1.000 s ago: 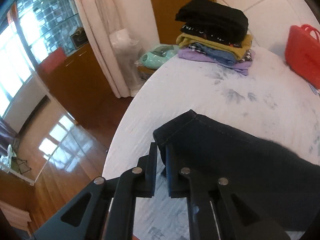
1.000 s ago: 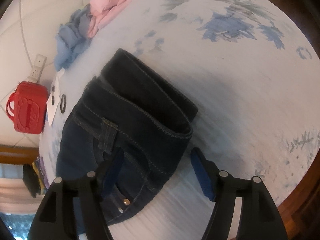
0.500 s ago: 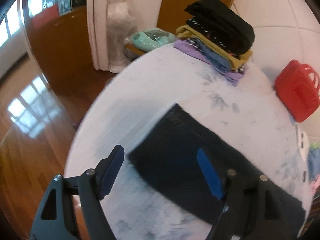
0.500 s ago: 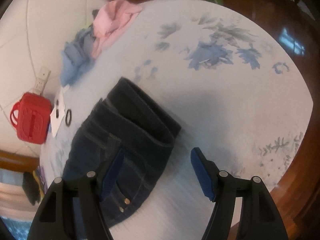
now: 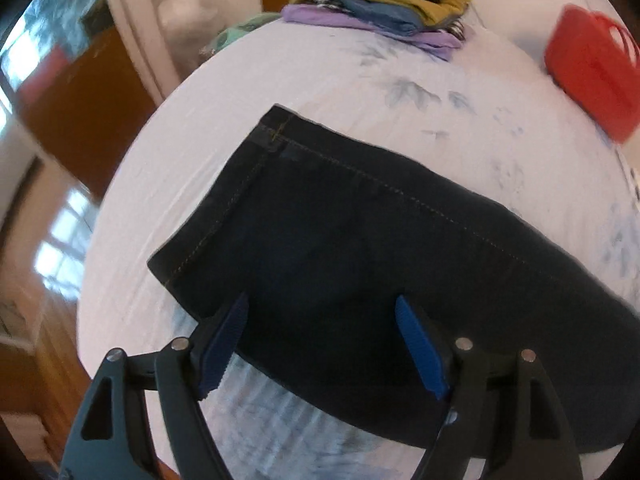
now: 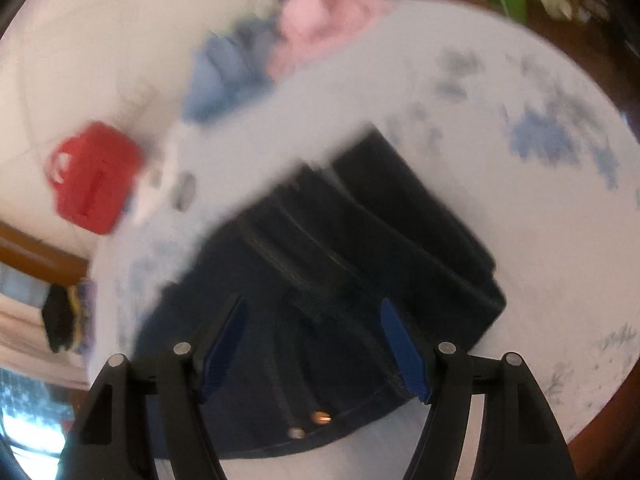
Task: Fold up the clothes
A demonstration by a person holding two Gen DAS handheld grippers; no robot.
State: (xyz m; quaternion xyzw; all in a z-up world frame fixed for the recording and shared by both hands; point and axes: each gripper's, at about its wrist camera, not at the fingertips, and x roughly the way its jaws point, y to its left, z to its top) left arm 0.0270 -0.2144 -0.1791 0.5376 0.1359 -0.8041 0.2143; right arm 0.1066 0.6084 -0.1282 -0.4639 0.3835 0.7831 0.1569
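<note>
Dark blue jeans (image 5: 360,248) lie flat on a round table with a white floral cloth (image 5: 320,80). The left wrist view shows the leg hem end. My left gripper (image 5: 320,320) is open and empty, just above the leg's near edge. The right wrist view is blurred and shows the waistband end of the jeans (image 6: 360,260), folded over, with rivets near the front. My right gripper (image 6: 312,328) is open and empty above the waist part.
A stack of folded clothes (image 5: 380,4) sits at the table's far edge. A red basket (image 5: 592,68) stands at the right, also in the right wrist view (image 6: 96,176). Pink and light blue garments (image 6: 280,52) lie heaped at the far side. Wooden floor lies beyond the table edge.
My left gripper let go of the jeans' hem, opened, and came down close over the leg. My right gripper stayed open and moved over the waistband.
</note>
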